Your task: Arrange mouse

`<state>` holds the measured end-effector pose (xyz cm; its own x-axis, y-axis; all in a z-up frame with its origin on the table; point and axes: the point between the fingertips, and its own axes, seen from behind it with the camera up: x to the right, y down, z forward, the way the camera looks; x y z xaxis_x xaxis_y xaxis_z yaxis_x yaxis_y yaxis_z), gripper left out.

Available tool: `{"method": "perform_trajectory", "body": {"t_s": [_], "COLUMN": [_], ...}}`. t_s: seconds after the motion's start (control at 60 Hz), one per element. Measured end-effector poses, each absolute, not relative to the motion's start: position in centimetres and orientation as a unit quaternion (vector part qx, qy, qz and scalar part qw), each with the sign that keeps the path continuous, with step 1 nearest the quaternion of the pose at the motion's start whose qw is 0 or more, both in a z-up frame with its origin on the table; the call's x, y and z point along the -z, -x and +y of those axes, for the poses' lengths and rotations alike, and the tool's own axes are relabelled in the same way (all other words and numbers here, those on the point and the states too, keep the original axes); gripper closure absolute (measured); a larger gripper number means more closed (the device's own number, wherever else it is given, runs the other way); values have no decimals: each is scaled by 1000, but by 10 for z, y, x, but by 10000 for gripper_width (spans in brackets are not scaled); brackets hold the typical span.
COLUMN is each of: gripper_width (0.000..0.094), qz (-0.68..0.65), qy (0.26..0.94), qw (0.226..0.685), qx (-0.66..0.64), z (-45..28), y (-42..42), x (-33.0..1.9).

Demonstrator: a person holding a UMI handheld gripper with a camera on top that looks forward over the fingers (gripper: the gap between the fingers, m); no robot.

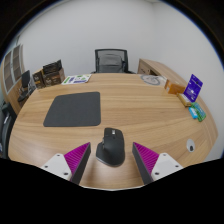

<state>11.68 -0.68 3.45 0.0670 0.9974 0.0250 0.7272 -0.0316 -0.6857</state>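
A black computer mouse (110, 146) lies on the wooden table (150, 105), near its front edge. It stands between my two fingers with a gap at each side. My gripper (112, 160) is open, its magenta pads (76, 157) flanking the mouse's rear half. A dark grey mouse mat (73, 108) lies flat on the table beyond and to the left of the mouse, apart from it.
A black office chair (112, 62) stands at the far side of the table. Boxes and booklets (49, 75) sit at the far left, a purple card (193, 87) and small items at the right. A small white object (189, 147) lies right of my fingers.
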Motion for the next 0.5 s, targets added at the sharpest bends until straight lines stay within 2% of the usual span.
{"method": "perform_trajectory", "body": {"t_s": [0.333, 0.45, 0.5], "gripper_width": [100, 190, 276], "qz": [-637, -633, -631], "qy": [682, 688, 691], "qw": [266, 259, 254], "qx": [-241, -242, -245], "z": [1, 2, 3], "y": [-84, -78, -78], "x": [-1, 4, 6]}}
